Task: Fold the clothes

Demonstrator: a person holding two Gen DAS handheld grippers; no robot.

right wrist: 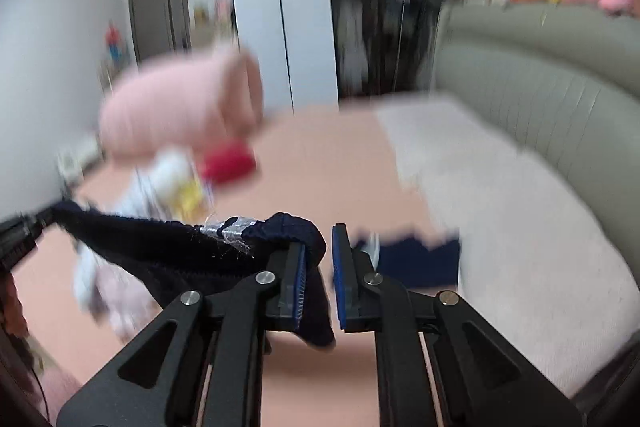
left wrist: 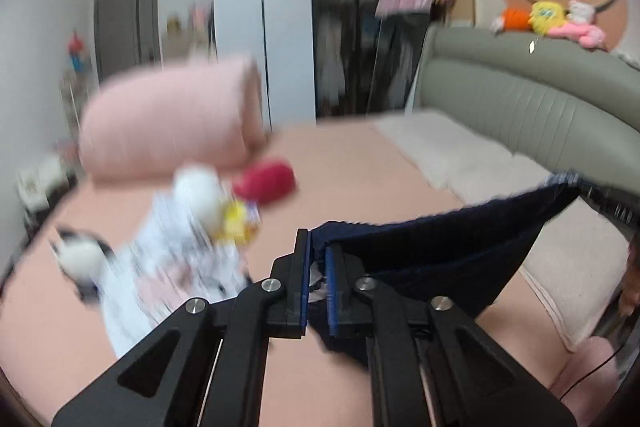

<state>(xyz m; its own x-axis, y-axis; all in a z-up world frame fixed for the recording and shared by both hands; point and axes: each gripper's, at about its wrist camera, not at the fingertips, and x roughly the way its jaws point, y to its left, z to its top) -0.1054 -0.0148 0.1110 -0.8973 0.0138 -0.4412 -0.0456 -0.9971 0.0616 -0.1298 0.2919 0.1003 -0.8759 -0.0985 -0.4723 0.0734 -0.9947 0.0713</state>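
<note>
A dark navy garment (left wrist: 440,247) hangs stretched in the air between my two grippers above the pink bed (left wrist: 340,163). My left gripper (left wrist: 318,247) is shut on one end of its waistband. In the right wrist view the garment (right wrist: 160,247) runs off to the left, with a silvery patch on its elastic edge. My right gripper (right wrist: 324,239) has a narrow gap between its blue pads (right wrist: 340,267); cloth bunches over the left finger and hangs down in the gap. The frames are blurred.
A rolled pink blanket (left wrist: 168,123), a red item (left wrist: 266,185), plush toys and a white patterned garment (left wrist: 176,259) lie on the left of the bed. White pillows (left wrist: 460,155) and a grey padded headboard (left wrist: 540,95) are on the right. Wardrobes stand behind.
</note>
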